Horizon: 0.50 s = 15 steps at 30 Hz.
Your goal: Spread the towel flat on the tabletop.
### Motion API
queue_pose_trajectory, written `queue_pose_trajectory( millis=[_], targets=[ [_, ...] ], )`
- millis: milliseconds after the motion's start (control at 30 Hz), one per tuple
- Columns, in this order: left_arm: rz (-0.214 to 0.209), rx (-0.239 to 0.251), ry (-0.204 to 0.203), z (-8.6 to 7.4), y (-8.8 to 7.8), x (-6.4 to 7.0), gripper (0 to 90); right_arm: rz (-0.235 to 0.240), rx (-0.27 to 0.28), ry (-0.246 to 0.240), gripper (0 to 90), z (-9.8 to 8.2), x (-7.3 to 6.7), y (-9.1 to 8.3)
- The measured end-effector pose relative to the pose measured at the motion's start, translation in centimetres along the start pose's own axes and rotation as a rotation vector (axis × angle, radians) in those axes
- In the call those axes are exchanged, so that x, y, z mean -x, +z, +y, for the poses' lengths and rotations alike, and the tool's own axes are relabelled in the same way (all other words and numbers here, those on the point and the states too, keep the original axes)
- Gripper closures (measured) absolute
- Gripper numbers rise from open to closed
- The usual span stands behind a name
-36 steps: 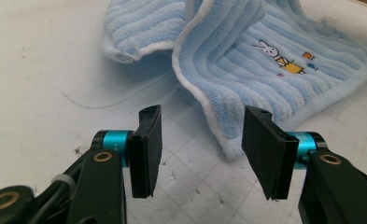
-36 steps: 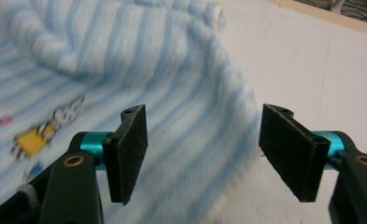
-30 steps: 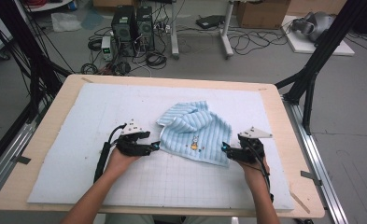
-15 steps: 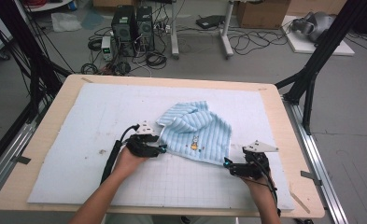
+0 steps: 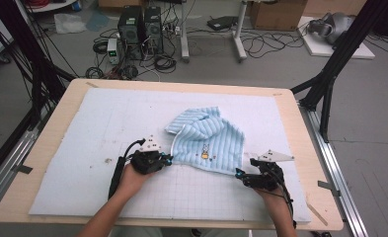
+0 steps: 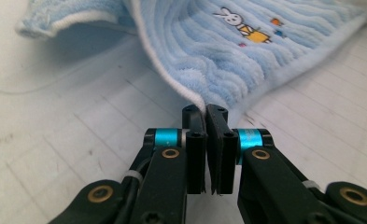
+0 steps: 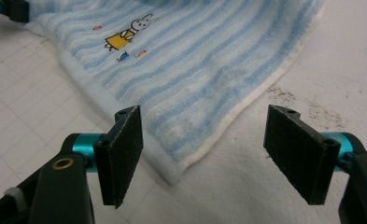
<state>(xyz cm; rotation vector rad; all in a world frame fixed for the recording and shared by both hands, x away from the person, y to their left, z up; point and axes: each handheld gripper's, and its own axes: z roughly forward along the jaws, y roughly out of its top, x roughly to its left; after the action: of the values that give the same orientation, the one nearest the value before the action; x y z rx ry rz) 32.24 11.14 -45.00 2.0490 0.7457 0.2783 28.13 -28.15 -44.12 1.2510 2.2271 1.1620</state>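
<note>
So far only the left gripper (image 6: 204,114) has just pinched shut on the near-left corner of the towel (image 5: 209,140) crumpled mid-mat, while the right gripper (image 7: 209,135) hovers wide-jawed over the other corner, grabbing and spreading yet to come.

In the left gripper view, the towel (image 6: 246,51) ran off the top and right edges, and its pinched corner was hidden between the shut jaws of the left hand-held gripper (image 6: 205,112). In the high view, the towel's small print was too small to tell.
</note>
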Motion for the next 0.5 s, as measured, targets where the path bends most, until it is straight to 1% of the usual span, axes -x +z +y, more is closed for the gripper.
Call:
queue_pose_trajectory(
  millis=[67, 167, 200, 233, 267, 333, 367, 400, 433, 467, 500],
  targets=[
    [-0.003, 0.003, 0.001, -0.1, -0.2, 0.1, 86.6, 0.009, -0.003, 0.0, 28.6, 0.1, -0.2, 0.1],
    [-0.025, 0.007, -0.004, -0.8, -1.3, 0.4, 86.9, 0.009, -0.006, -0.004, 28.7, 0.1, -0.4, 0.3],
    [-0.025, 0.007, -0.004, -0.8, -1.3, 0.4, 86.9, 0.009, -0.006, -0.004, 28.7, 0.1, -0.4, 0.3],
    [-0.035, 0.012, -0.006, -1.0, -1.6, 0.4, 86.8, 0.016, -0.002, 0.001, 28.7, 0.2, -0.6, 0.3],
    [-0.053, 0.014, -0.004, -1.4, -2.4, 0.5, 86.9, 0.023, 0.006, 0.003, 28.8, 0.3, -0.6, 0.3],
    [-0.064, 0.018, -0.004, -1.9, -3.1, 0.6, 86.9, 0.032, 0.013, 0.007, 30.7, 0.4, -0.7, 0.2],
    [-0.064, 0.018, -0.004, -1.9, -3.1, 0.6, 86.9, 0.032, 0.013, 0.007, 30.7, 0.4, -0.7, 0.2],
    [-0.083, 0.019, -0.001, -2.5, -4.1, 0.8, 86.9, 0.044, 0.011, 0.018, 31.8, 0.4, -0.9, 0.3],
    [-0.083, 0.019, -0.001, -2.5, -4.1, 0.8, 86.9, 0.045, 0.007, 0.011, 32.6, 0.4, -0.9, 0.4],
    [-0.109, 0.018, -0.002, -3.0, -4.8, 1.1, 86.8, 0.046, 0.0, 0.014, 33.2, 0.4, -1.1, 0.5],
    [-0.109, 0.018, -0.002, -3.0, -4.8, 1.1, 86.8, 0.046, 0.0, 0.014, 33.2, 0.4, -1.1, 0.5]
  ],
)
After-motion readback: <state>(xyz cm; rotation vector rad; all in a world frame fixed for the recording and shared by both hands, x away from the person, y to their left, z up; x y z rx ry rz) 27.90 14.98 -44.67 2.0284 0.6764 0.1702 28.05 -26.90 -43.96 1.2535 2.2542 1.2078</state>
